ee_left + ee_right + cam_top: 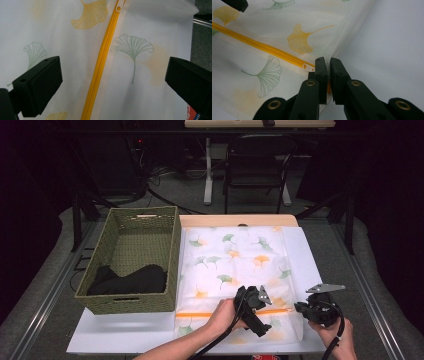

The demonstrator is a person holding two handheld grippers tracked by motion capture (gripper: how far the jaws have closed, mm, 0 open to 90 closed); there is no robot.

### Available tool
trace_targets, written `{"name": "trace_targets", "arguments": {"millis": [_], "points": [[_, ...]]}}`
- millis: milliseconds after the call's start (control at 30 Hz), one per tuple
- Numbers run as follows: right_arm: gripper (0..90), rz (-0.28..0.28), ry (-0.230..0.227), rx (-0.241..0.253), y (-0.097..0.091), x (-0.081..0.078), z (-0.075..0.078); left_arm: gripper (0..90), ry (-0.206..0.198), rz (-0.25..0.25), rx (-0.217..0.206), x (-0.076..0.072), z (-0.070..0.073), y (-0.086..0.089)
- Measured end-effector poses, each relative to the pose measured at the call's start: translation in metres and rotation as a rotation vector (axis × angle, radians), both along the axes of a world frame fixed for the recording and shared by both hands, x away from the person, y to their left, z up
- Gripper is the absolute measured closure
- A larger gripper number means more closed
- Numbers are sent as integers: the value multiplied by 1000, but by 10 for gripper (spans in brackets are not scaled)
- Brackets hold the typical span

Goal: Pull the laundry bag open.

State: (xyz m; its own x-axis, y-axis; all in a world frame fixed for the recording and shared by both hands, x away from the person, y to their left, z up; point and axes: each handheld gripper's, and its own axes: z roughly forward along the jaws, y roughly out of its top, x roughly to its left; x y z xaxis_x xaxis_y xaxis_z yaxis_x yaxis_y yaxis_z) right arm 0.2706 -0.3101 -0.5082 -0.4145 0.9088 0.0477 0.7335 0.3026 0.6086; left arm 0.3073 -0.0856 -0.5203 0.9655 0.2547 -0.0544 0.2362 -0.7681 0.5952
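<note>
A white mesh bag (235,260) printed with ginkgo leaves lies flat on the table, an orange zipper (210,313) running across its near end. In the left gripper view the zipper (100,67) passes between the wide-apart jaws of my left gripper (112,77), which hovers open over the bag (150,100) and touches nothing. My left gripper (262,315) sits just left of my right gripper (300,309). In the right gripper view my right gripper (329,67) is shut on the bag's edge (332,53), beside the zipper's pull tab (305,66).
A green woven basket (172,255) stands at the left of the bag with black cloth (130,280) inside. The white table top (125,330) shows in front of the basket. A dark chair (255,165) stands beyond the table.
</note>
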Motion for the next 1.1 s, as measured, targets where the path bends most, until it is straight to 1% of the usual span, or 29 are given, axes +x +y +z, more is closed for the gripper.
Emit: {"name": "trace_targets", "arguments": {"millis": [100, 300, 333, 433, 500, 567, 700, 800, 867, 933, 967, 1033, 1100], "points": [[854, 1, 3, 7, 0, 0, 0, 36, 8, -7, -1, 1, -2, -5], [854, 3, -3, 9, 0, -1, 2, 31, 8, -9, -9, 1, -2, -11], [854, 10, -13, 8, 0, -1, 2, 30, 10, -6, -20, 2, -2, -13], [855, 10, -15, 9, 2, -2, 3, 30, 17, -9, -21, 1, -2, -17], [854, 15, -22, 4, 2, -3, 4, 35, 19, -15, -25, 0, -2, -21], [854, 16, -27, 11, 4, -3, 5, 36, 19, -24, -29, -1, -4, -25], [854, 19, -30, 14, 5, -4, 6, 12, 28, -30, -25, -3, -5, -33], [854, 23, -34, 16, 6, -5, 7, 13, 19, -46, -28, -3, -5, -37], [854, 25, -36, 16, 6, -5, 7, 24, 26, -53, -45, -3, -6, -39], [855, 28, -38, 17, 6, -6, 8, 26, 30, -59, -44, -3, -5, -40], [855, 29, -38, 18, 6, -6, 8, 18, 32, -64, -53, -3, -6, -41], [855, 30, -40, 22, 7, -6, 8, 9, 31, -63, -44, -4, -6, -43], [855, 34, -43, 24, 7, -6, 8, 4, 34, -70, -45, -4, -7, -45]]}}
